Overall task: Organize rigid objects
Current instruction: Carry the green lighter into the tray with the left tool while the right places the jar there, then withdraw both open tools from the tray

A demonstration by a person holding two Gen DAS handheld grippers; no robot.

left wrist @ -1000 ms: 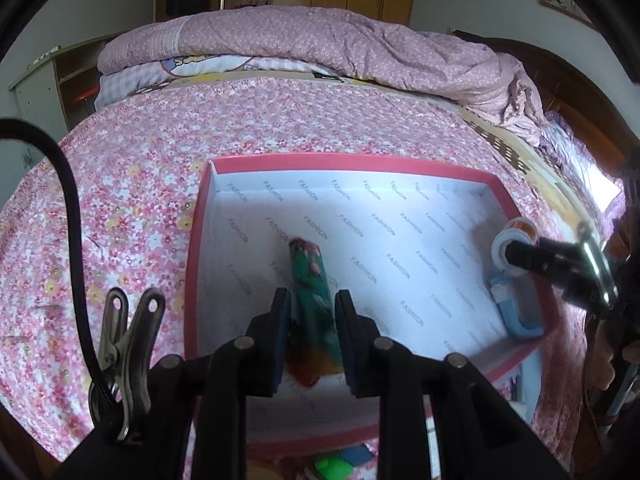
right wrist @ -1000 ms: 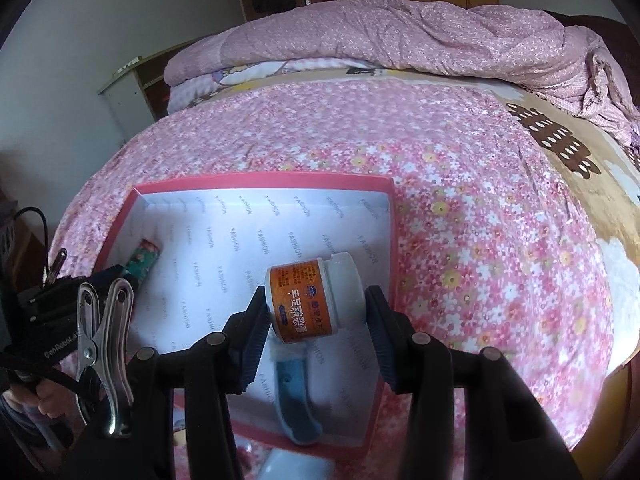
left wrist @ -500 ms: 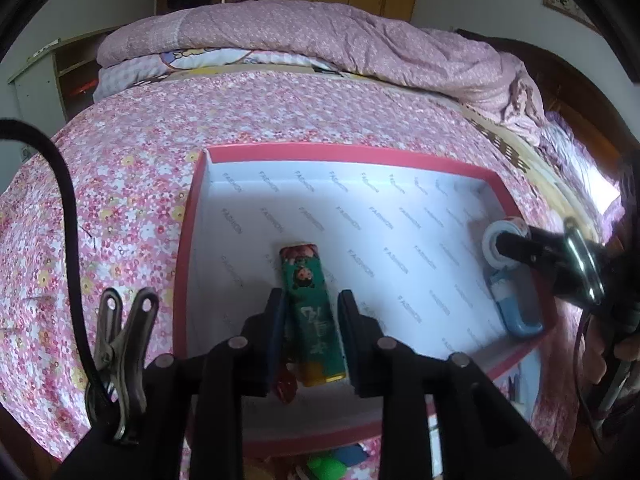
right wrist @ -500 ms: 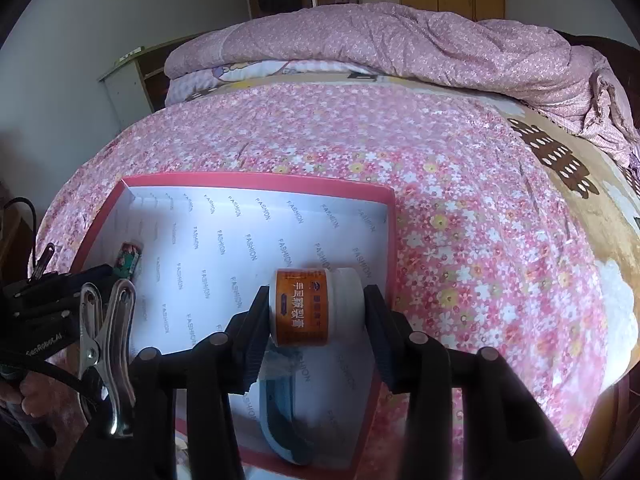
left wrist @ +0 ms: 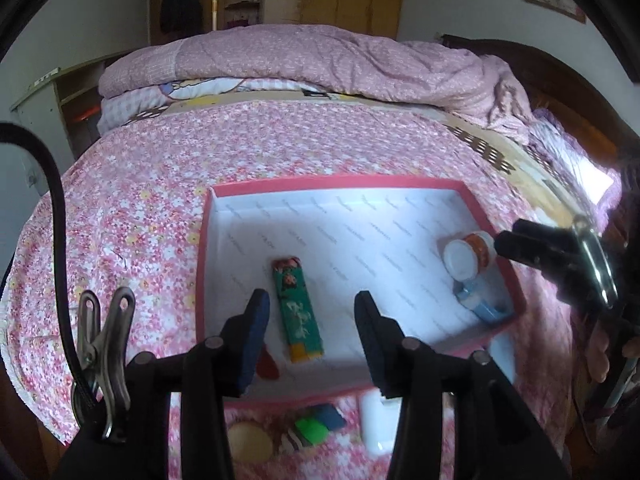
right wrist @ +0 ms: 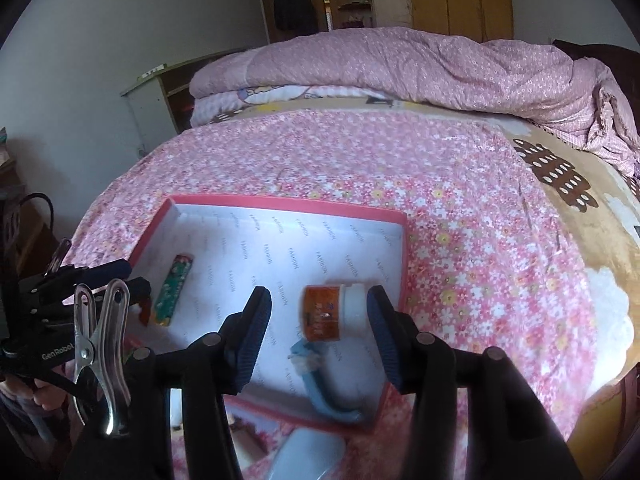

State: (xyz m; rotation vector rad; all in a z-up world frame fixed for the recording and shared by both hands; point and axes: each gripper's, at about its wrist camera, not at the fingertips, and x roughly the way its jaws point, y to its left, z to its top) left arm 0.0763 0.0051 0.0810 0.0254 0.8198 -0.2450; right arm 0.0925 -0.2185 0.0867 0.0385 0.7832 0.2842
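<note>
1. A pink-rimmed box (left wrist: pixel 498 240) with a white printed lining is seen lying on the flowered bedspread (left wrist: pixel 140 208) of a bed.
2. A green lighter (left wrist: pixel 297 309) with a yellow end is laid flat on the box floor, near the left wall and the front wall. A small red piece (left wrist: pixel 267 364) is seen just beside its near end.
3. A small jar (right wrist: pixel 334 312) with an orange label and a white cap is lying on its side near the right wall of the box. A blue curved item (right wrist: pixel 328 392) is lying just below it, in the front right corner.
4. The left gripper (left wrist: pixel 308 332) is held above the lighter with its jaws about half open and opening. The lighter is seen between the fingers, but it is not touched by either pad.
5. The right gripper (right wrist: pixel 320 332) is held over the jar with its jaws about half open and opening. The jar is seen between them; the cap is close to the right pad, and whether they touch cannot be told. The left pad is well clear of the jar.
6. Small items are left on the bedspread in front of the box: a green and blue piece (left wrist: pixel 318 424), a round tan object (left wrist: pixel 250 442) and a white object (left wrist: pixel 378 424).
7. A folded pink quilt (left wrist: pixel 320 60) is piled at the far end of the bed.
</note>
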